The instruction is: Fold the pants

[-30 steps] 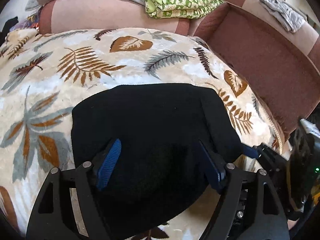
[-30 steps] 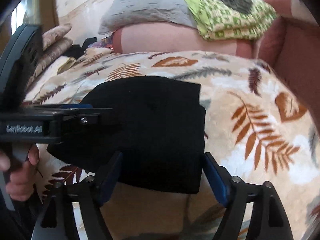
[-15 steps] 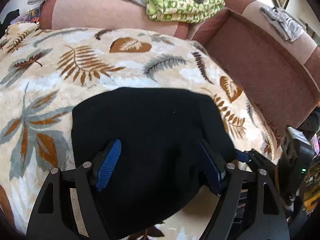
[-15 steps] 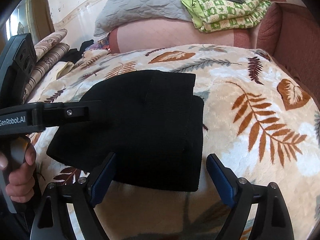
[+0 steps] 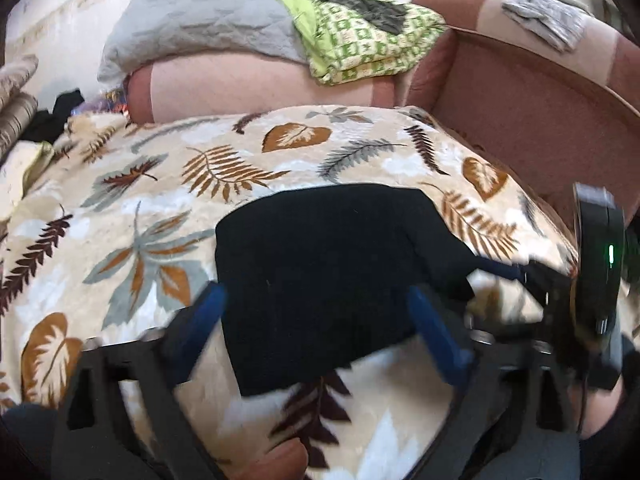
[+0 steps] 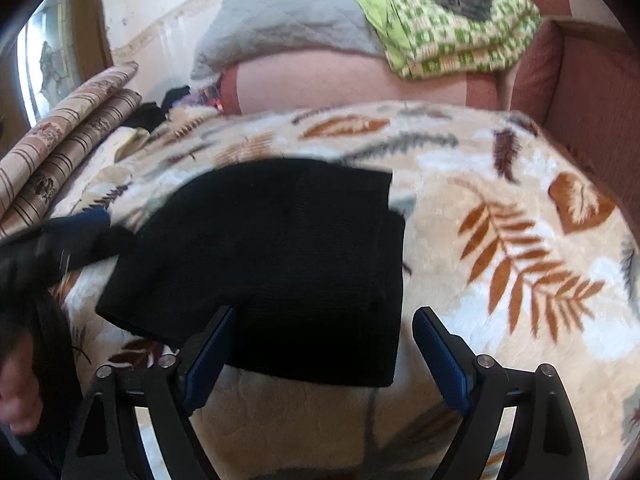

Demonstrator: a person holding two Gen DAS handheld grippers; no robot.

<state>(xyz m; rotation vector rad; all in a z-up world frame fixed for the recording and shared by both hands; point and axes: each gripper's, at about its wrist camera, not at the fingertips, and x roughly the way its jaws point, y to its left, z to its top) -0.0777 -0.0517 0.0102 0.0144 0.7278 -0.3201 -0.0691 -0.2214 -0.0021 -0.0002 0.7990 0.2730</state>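
Black pants [image 5: 328, 276] lay folded into compact block on leaf-print blanket [image 5: 168, 184], near its front edge. Left gripper [image 5: 320, 332] blurred, jaws opening, spread wide, pants beyond its tips, nothing pinched. Right gripper [image 6: 324, 356] spread wide above pants' near edge, pads clear of cloth. Green patterned cloth [image 6: 444, 28] on sofa back behind.

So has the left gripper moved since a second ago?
Yes. In the left wrist view the left gripper has drawn back from the black pants: their near edge and the leaf blanket below it now show. Its jaws are opening, nothing between them.
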